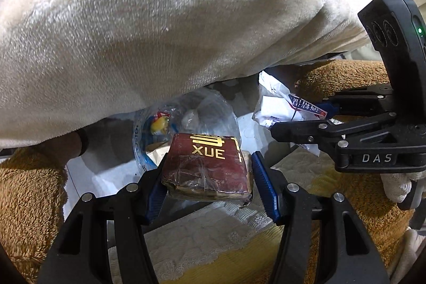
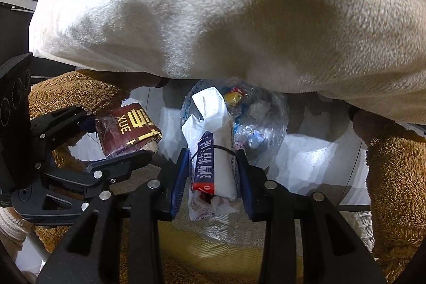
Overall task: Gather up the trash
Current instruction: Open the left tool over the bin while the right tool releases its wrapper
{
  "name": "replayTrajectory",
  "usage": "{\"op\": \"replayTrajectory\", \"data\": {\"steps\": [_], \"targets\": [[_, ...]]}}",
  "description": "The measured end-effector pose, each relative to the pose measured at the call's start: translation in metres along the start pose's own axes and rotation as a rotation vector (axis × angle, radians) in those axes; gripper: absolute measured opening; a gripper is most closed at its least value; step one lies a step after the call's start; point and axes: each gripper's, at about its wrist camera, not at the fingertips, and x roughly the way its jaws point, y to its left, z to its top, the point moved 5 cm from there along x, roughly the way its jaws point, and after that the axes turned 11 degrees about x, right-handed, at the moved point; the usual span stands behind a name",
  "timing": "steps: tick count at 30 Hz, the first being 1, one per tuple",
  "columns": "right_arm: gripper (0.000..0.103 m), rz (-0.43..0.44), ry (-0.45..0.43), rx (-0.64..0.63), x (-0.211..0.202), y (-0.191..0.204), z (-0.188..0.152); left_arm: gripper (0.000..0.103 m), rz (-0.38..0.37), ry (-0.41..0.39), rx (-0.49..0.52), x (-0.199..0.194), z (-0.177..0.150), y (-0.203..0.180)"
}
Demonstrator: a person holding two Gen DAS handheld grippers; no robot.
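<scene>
Both grippers are carrying trash above a clear bag (image 2: 255, 119) lying on the pale floor (image 2: 306, 151) below; the left gripper (image 1: 207, 172) is clamping a crushed maroon pack (image 1: 207, 167), gold "XUE" lettering facing up, its blue pads pressing the pack from both sides; the right gripper (image 2: 211, 169) is squeezing a white wrapper (image 2: 213, 140) with a blue printed band, a thin black tie circling the wrapper's middle, the crumpled ends sticking out above and below the jaws.

The bag is already holding several scraps, among them a yellow-and-red piece (image 2: 233, 97) and some crumpled white bits, so part of the collecting is judged done; the pack and the wrapper are not yet in the bag, both hanging in the air just short of it, the wrapper directly in front of its mouth in the right wrist view, the pack off to the left of it.

A cream blanket (image 1: 159, 17) is draping across the upper part of both views, hiding whatever lies beyond; brown plush fabric (image 2: 394, 177) is framing the scene on either side, and a yellow quilted cover (image 1: 213, 252) is showing beneath the grippers.

What appears to be left is dropping both pieces into the bag; whether more trash is waiting elsewhere cannot be told, as the blanket and plush are covering most of the surroundings; the bag's opening is looking loose and slumped, so a drop is at risk of landing on the floor beside it.
</scene>
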Motion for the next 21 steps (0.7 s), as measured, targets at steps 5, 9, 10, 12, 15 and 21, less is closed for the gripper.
{"op": "replayTrajectory", "data": {"steps": [5, 9, 10, 12, 15, 21], "targets": [[0.038, 0.008, 0.003, 0.009, 0.0, 0.0, 0.001, 0.058, -0.011, 0.015, -0.012, 0.003, -0.001, 0.0], [0.049, 0.022, 0.005, 0.028, -0.001, -0.004, 0.002, 0.065, -0.002, 0.04, -0.011, 0.007, -0.003, -0.001], [0.049, 0.02, 0.002, 0.03, -0.002, -0.004, 0.002, 0.07, -0.004, 0.044, -0.014, 0.007, -0.003, -0.001], [0.049, 0.018, -0.006, 0.033, -0.004, -0.004, 0.002, 0.07, -0.002, 0.04, -0.024, 0.005, -0.003, 0.001], [0.049, 0.016, -0.017, 0.034, -0.006, -0.005, 0.002, 0.07, -0.006, 0.025, -0.031, 0.001, -0.002, 0.001], [0.049, 0.012, -0.046, 0.032, -0.015, -0.004, -0.001, 0.07, 0.005, -0.001, -0.025, -0.008, -0.002, 0.002]]}}
